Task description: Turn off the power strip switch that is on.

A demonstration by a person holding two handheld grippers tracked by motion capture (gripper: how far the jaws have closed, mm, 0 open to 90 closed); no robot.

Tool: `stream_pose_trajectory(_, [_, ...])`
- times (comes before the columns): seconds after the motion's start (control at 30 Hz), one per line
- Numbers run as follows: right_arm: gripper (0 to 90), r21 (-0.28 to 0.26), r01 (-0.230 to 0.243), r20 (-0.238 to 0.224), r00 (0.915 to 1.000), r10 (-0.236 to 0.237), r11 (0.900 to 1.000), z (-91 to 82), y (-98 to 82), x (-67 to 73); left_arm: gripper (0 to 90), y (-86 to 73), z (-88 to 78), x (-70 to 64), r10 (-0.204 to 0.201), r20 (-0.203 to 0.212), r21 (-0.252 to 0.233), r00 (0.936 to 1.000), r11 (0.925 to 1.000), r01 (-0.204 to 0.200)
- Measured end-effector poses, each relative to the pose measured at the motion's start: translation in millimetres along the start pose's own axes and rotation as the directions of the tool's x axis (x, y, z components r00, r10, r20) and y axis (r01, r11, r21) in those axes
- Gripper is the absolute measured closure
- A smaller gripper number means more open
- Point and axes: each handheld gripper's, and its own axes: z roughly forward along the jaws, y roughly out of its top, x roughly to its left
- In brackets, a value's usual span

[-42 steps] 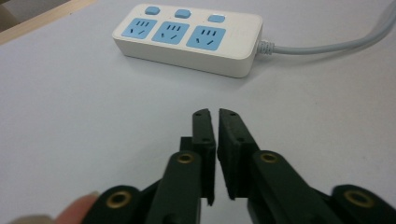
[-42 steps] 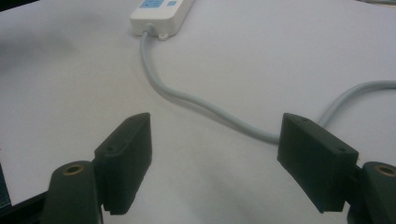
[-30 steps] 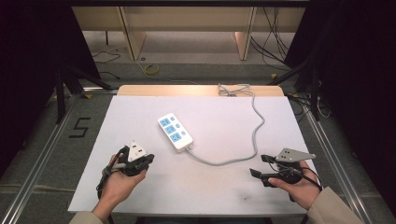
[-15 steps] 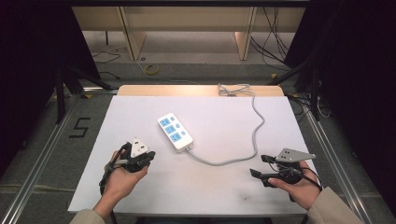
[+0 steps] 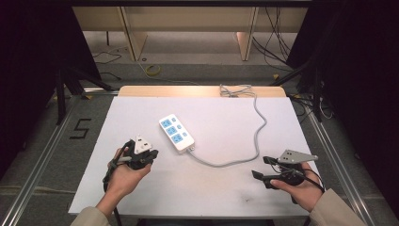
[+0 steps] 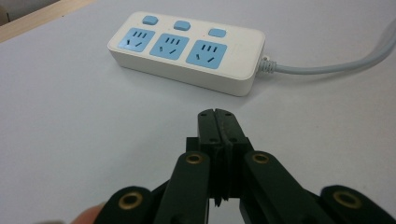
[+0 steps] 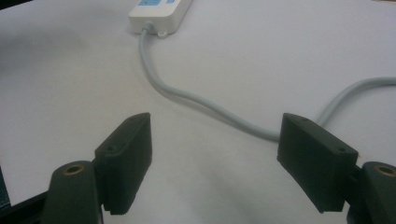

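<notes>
A white power strip [image 5: 176, 133] with three blue sockets lies at the table's middle, angled. Its grey cable [image 5: 256, 136] curves right and then back to the far edge. My left gripper [image 5: 151, 153] is held front left of the strip and points at it. In the left gripper view its jaws [image 6: 218, 122] are shut on nothing, with the strip [image 6: 187, 51] a short way ahead. At the front right my right gripper [image 5: 261, 167] is open and points left. In the right gripper view its gripper [image 7: 215, 158] is open wide over the bare table, with the cable [image 7: 196, 100] lying just beyond.
The white table [image 5: 117, 117] has a wooden strip [image 5: 188, 91] along its far edge, where the cable bunches up. Metal rails [image 5: 42, 160] run along both sides. A black "5" [image 5: 80, 128] is marked on the floor at left.
My left gripper has crept a little forward and right, toward the power strip. The right gripper has stayed where it was.
</notes>
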Motion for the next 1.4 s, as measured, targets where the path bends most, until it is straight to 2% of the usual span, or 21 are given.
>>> stream_pose_trajectory(0.5, [26.9, 0.001, 0.001, -0.002, 1.0, -0.001, 1.0, 0.8, -0.1, 0.0, 90.0, 6.8, 4.1, 4.4, -0.018, 0.002, 0.007, 0.9998, 0.9998, 0.018])
stream_pose_trajectory(1.1, [26.9, 0.002, -0.002, 0.004, 1.0, 0.002, 1.0, 0.2, -1.2, -0.5, 90.0, 18.8, 14.1, 5.2, -0.007, 0.015, 0.02, 0.9999, 0.9998, 0.007])
stream_pose_trajectory(1.4, [26.9, 0.004, -0.001, 0.005, 1.0, 0.001, 1.0, -0.4, -1.8, -0.8, 90.0, 22.8, 19.0, 6.9, -0.027, 0.016, 0.023, 0.9995, 0.9994, 0.026])
